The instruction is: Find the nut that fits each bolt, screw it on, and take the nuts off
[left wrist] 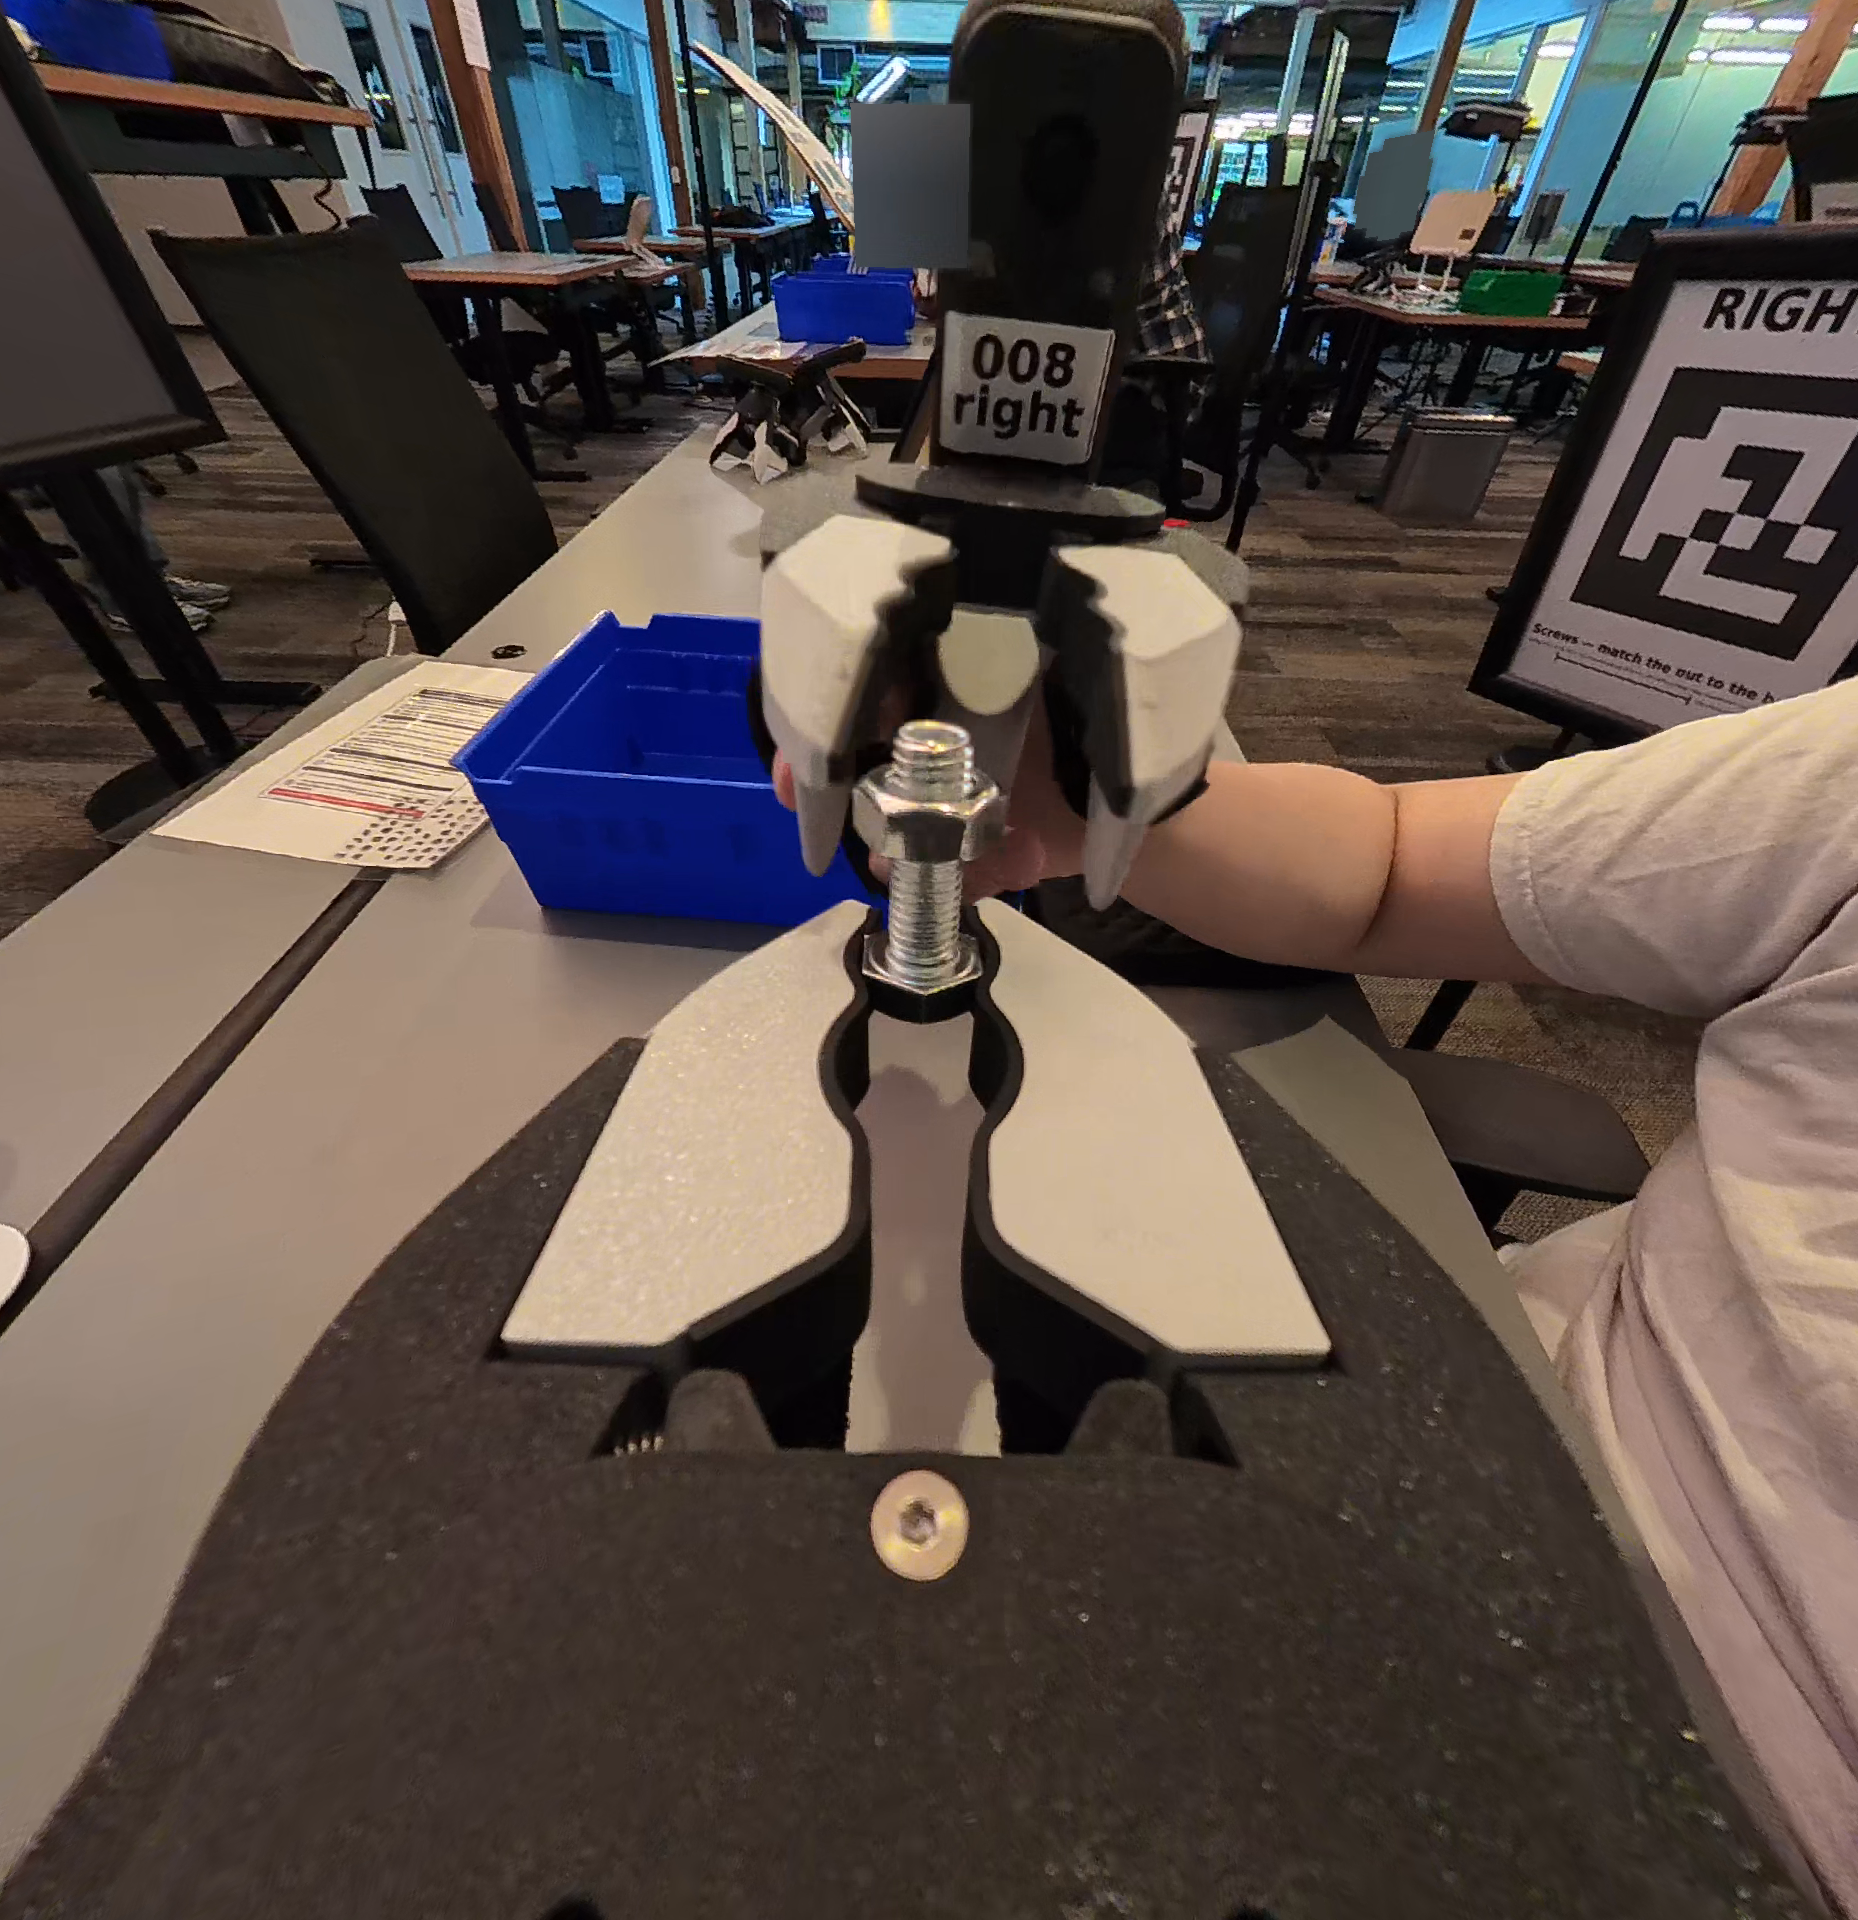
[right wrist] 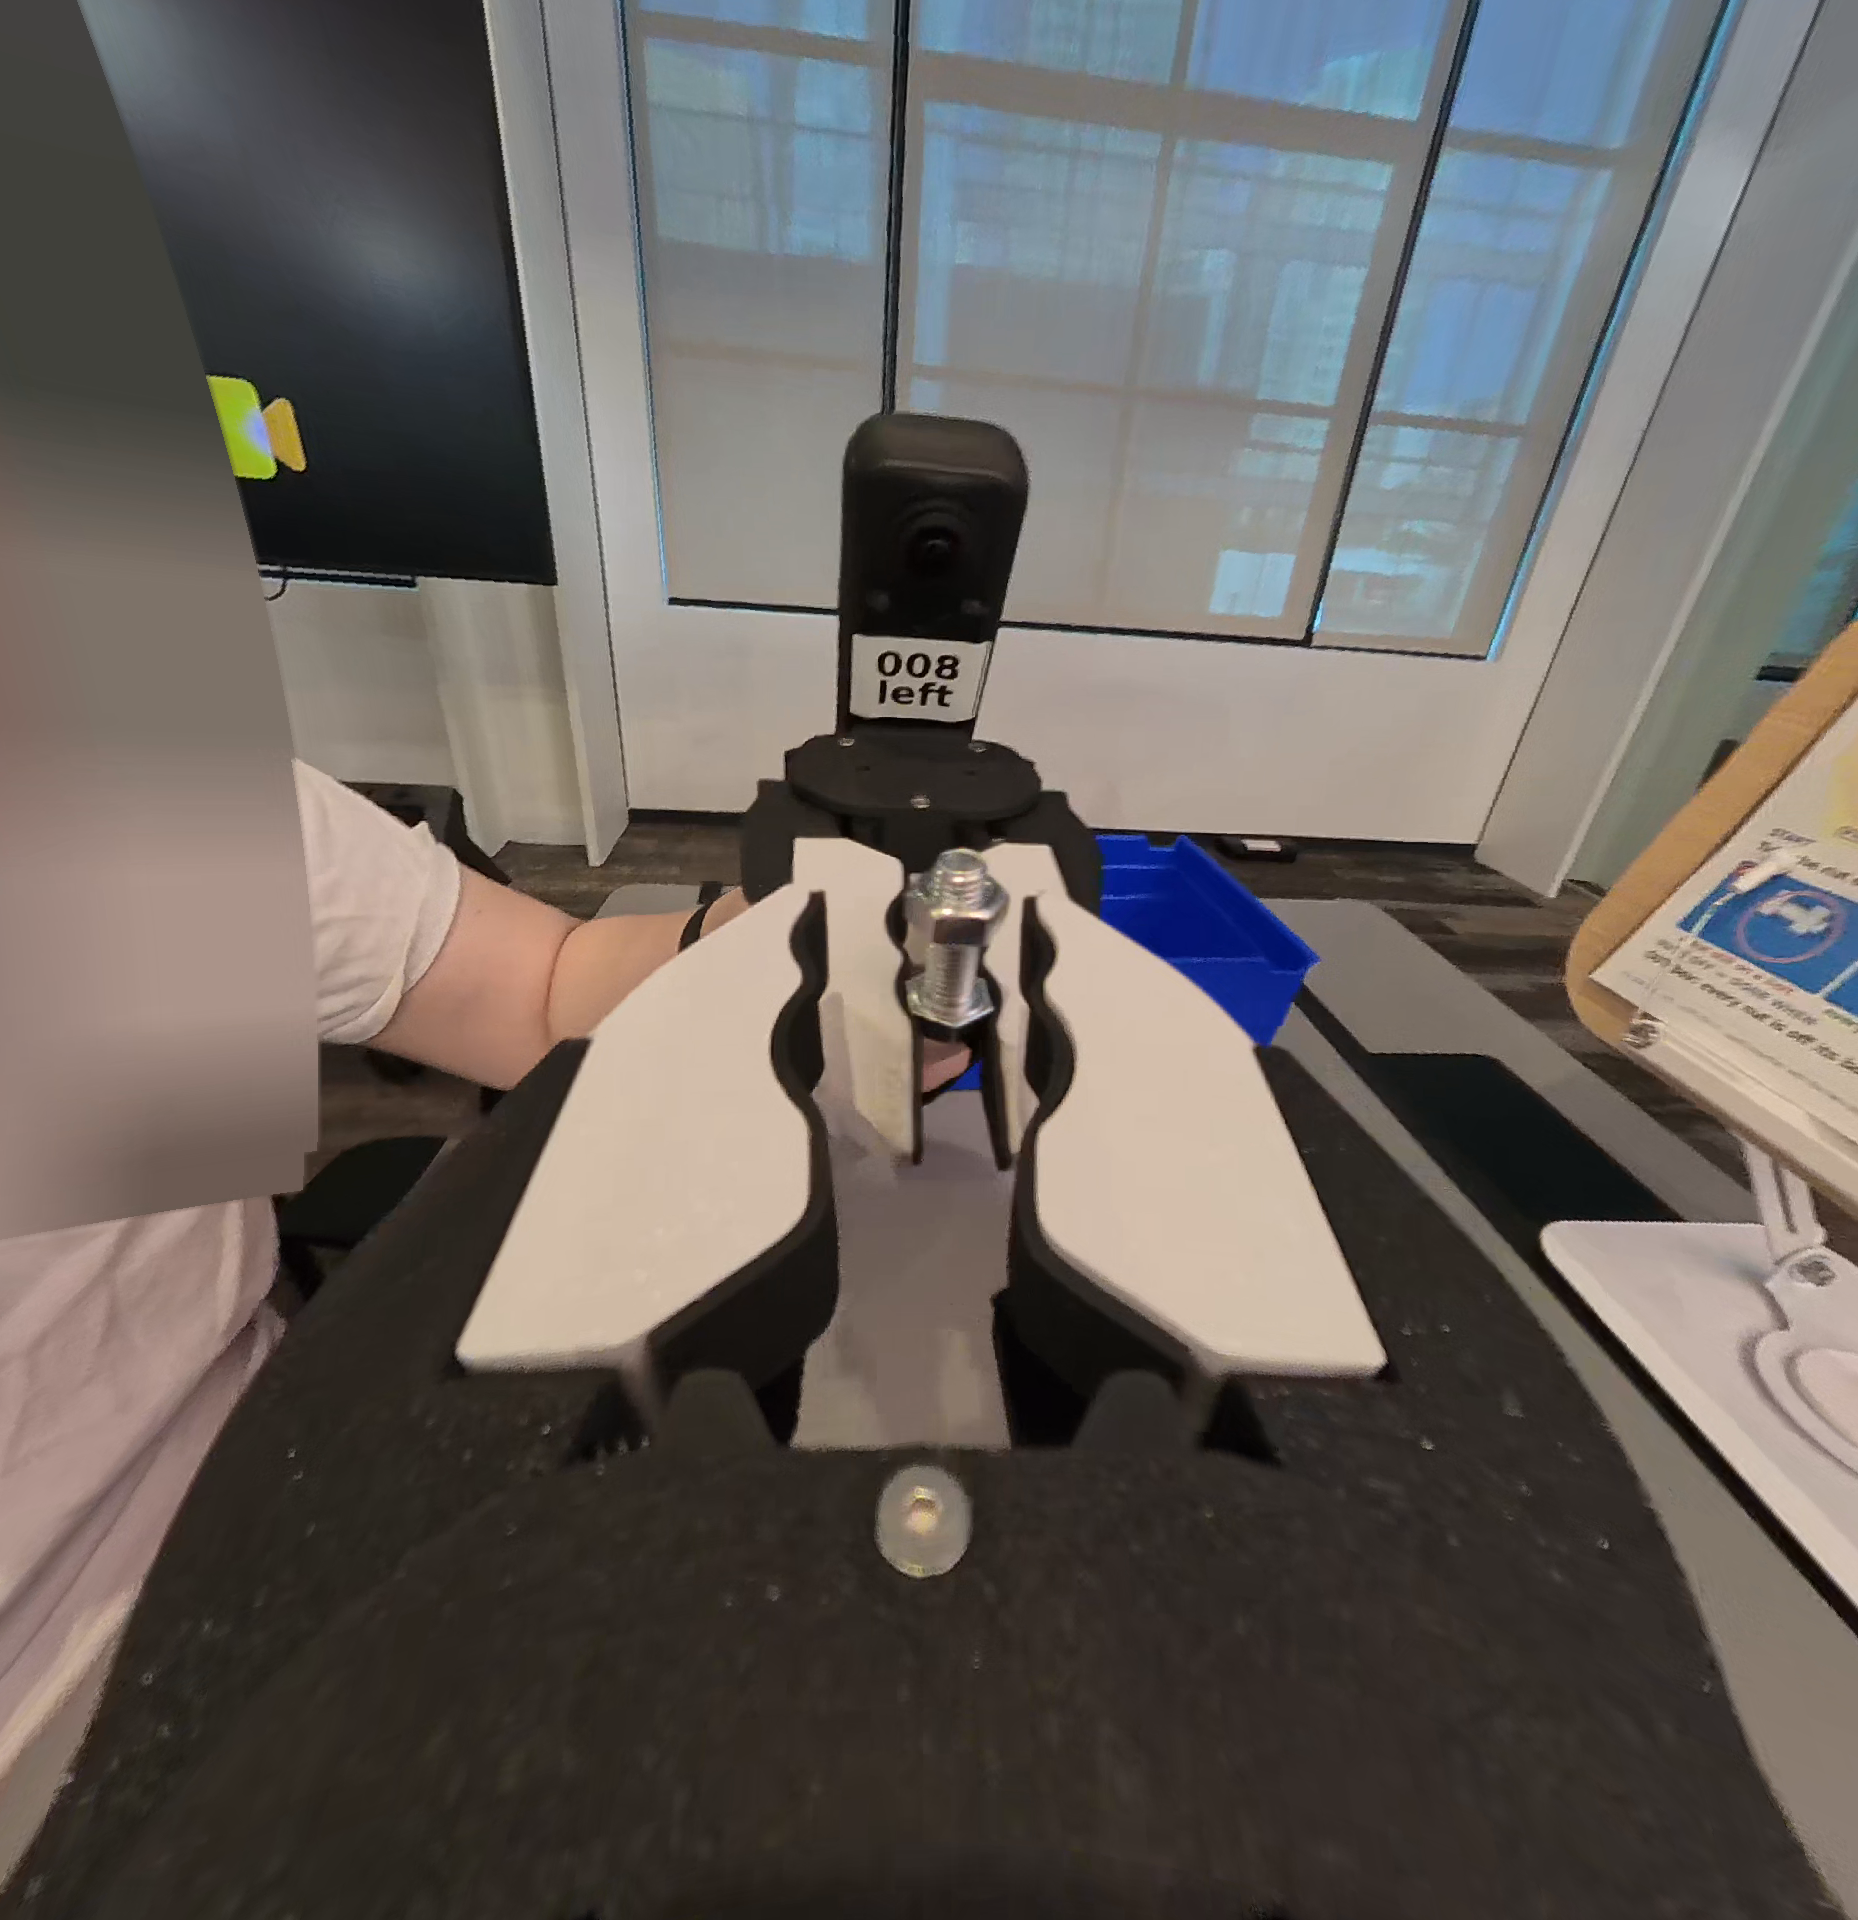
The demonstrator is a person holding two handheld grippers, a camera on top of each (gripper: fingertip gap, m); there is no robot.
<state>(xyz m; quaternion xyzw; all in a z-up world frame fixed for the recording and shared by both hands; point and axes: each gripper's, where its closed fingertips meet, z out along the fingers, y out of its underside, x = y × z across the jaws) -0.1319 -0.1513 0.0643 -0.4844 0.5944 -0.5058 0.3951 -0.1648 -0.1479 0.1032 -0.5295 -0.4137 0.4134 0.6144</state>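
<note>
The left gripper (left wrist: 920,971) is clamped on the head of an upright bolt (left wrist: 923,904), held above the table (left wrist: 281,1039); the right gripper (left wrist: 961,862), its fingers spread wide and gripping nothing, straddles the nut (left wrist: 927,812) that sits partway down the thread. This looks like the screwing or unscrewing step, though which way I cannot tell; next the right fingers need to close squarely on the nut's flats and turn. Beyond lie a blue bin (left wrist: 634,769) and a paper sheet (left wrist: 374,769) on the grey table, then an office of desks and chairs
</note>
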